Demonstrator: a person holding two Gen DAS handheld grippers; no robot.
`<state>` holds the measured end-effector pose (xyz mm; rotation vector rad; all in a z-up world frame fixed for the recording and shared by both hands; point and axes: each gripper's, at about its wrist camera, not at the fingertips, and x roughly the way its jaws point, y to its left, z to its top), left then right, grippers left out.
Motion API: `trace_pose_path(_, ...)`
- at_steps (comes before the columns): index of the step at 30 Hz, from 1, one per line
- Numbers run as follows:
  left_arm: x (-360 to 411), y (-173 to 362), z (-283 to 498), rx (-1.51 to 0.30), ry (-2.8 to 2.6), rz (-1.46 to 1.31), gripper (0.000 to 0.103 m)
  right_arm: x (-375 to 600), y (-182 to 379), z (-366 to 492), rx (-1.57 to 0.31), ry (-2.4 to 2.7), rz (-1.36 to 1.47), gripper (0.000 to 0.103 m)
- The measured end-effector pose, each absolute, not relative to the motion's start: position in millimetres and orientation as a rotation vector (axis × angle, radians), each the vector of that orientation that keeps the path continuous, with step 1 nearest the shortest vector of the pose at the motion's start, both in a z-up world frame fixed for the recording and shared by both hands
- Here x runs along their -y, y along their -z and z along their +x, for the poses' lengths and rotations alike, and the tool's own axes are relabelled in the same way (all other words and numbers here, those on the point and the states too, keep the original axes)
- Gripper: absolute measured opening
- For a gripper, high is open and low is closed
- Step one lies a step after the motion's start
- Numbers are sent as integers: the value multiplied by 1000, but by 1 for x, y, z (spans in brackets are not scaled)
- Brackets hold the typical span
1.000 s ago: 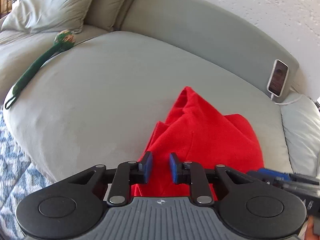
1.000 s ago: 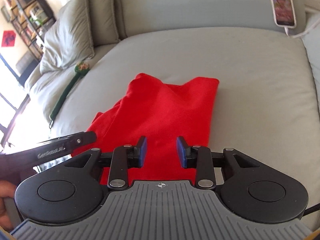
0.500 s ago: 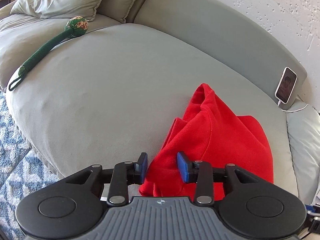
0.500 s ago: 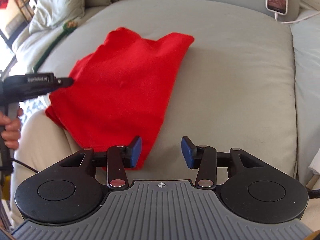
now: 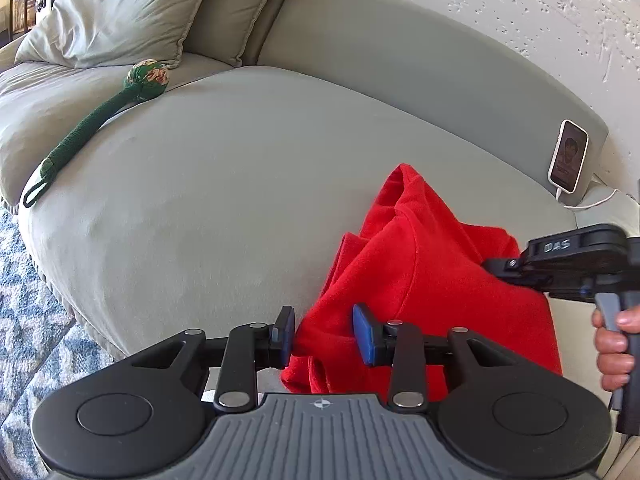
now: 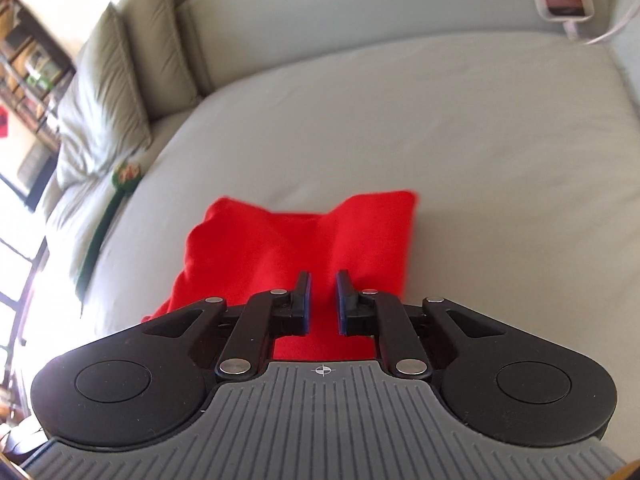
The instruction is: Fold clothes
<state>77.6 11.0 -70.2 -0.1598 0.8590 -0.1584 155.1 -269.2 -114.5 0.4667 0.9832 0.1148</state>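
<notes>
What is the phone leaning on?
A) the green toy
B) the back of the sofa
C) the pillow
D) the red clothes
B: the phone stands propped against the grey sofa back, with its white cable plugged in, well apart from the red garment.

"DAS" in raised letters on right gripper point(image 5: 494, 266) body; nothing else legible.

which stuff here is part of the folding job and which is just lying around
Part of the job: red garment, left gripper, right gripper.

Just lying about: green long-handled toy, phone on its cable, cushion, blue patterned rug.
</notes>
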Motion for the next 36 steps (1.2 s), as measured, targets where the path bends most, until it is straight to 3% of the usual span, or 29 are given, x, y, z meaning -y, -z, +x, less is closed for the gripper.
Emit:
trace_pose_path(1, -11, 71, 79, -861, 161, -160, 36, 269, 126, 164, -1012, -107, 467, 4)
trace_pose_path(2, -11, 71, 80, -862, 165, -154, 36, 276, 133, 167, -1011, -67, 489, 0)
trace_pose_path(5, -8, 70, 80, -857, 176, -102, 38, 306, 133, 163, -914, 79, 602, 0)
trace_pose_path(7, -7, 67, 80, -862, 181, -85, 38, 313, 115, 152, -875, 190, 518, 9)
trace_pose_path(9, -6, 59, 79, -885, 179, -74, 38, 321, 102, 140, -888, 163, 497, 11)
trace_pose_path(11, -5, 49, 78, -908, 172, -59, 44, 329, 95, 121, -930, 82, 574, 23)
trace_pose_path(13, -2, 37, 71, -901, 165, -22, 55, 331, 87, 99, -949, 42, 605, 55)
trace_pose_path(14, -1, 32, 68, -896, 165, 1, 64, 330, 84, 88, -952, 26, 608, 57)
trace_pose_path(20, 8, 12, 60, -884, 126, 90, 71, 328, 83, 46, -976, -40, 651, 59)
trace_pose_path(24, 11, 9, 61, -877, 121, 97, 81, 325, 94, 36, -997, -39, 718, 60)
trace_pose_path(36, -35, 32, 108, -977, 345, -180, 85, 326, 118, 37, -1030, -88, 869, 61)
